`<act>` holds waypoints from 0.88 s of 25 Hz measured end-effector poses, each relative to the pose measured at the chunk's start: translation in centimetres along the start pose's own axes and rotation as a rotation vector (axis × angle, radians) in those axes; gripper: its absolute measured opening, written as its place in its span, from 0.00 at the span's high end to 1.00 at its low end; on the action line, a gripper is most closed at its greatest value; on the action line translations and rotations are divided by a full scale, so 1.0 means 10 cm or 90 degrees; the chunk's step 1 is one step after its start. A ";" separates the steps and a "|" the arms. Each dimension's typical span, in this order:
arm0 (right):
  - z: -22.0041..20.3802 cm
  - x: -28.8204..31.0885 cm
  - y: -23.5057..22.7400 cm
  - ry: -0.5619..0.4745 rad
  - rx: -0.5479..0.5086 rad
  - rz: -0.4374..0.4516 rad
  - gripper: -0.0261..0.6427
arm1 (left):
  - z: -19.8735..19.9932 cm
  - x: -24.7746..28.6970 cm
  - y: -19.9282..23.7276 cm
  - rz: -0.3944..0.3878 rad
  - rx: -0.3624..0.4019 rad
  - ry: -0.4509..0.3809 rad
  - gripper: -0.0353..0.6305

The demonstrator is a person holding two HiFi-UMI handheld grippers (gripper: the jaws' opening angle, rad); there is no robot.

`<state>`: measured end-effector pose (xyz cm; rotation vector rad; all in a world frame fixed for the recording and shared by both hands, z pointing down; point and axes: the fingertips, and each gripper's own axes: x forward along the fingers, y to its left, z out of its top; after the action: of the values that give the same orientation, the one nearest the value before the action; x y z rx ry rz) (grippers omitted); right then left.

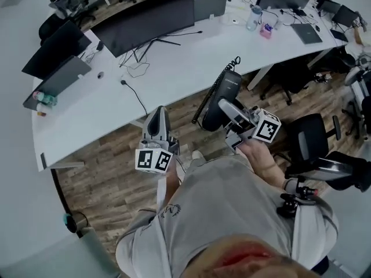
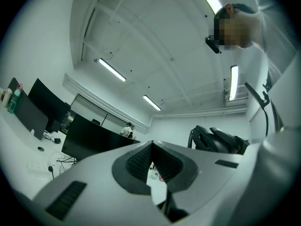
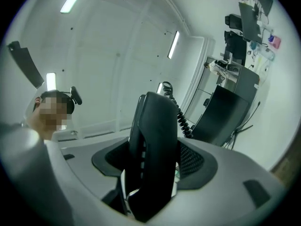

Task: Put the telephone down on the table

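The right claw (image 1: 230, 111) is clamped on the black telephone (image 1: 222, 95). In the right gripper view the set stands on edge between the two jaws, and the dark ribbed pads (image 3: 193, 160) press against its flanks. The jaws are parted only as far as the body is thick. The telephone's coiled cord (image 3: 181, 116) runs up behind it. The left claw (image 1: 157, 117) holds nothing. In the left gripper view its jaws are drawn together at the tips, leaving only a thin slit lower down through which a strip of white surface shows. The head view alone shows where the telephone sits. It is off the white curved worktop (image 1: 174, 68), held tilted in the air just in front of the worktop's near edge and over the wooden floor (image 1: 110, 172), with the cord (image 1: 215, 86) along its left side. That view also shows the left claw beside it, well apart, pointing towards the worktop, and a wide dark monitor (image 1: 148, 19) standing farther back on the surface. The left gripper view shows what the head view does not: the telephone (image 2: 217, 139) seen side-on at its right against a pale wall, and ceiling light strips (image 2: 112, 69) overhead. The right gripper view alone shows the grip itself at close range.
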<state>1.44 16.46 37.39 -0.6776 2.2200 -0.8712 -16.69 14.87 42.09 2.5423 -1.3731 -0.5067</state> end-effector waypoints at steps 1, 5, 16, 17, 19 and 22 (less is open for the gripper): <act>0.02 0.00 -0.04 -0.006 -0.018 -0.013 0.52 | -0.05 0.08 0.07 -0.010 -0.006 0.007 0.93; 0.12 -0.14 -0.15 -0.041 -0.060 -0.055 0.52 | -0.25 0.37 0.17 -0.064 -0.012 0.042 0.93; 0.15 0.04 -0.46 -0.048 -0.011 -0.070 0.52 | -0.35 0.71 0.22 -0.101 -0.016 0.062 0.93; 0.15 0.11 -0.52 -0.043 -0.003 -0.062 0.52 | -0.35 0.71 0.26 -0.091 -0.015 0.060 0.93; 0.12 0.30 -0.68 -0.021 0.027 -0.037 0.52 | -0.36 0.70 0.39 -0.058 -0.006 0.058 0.93; 0.09 0.66 -0.97 0.011 0.061 -0.002 0.52 | -0.26 0.70 0.67 -0.001 0.018 0.053 0.93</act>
<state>-0.14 5.52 41.49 -0.6296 2.1782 -0.9818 -17.23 5.42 45.36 2.5558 -1.3594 -0.3791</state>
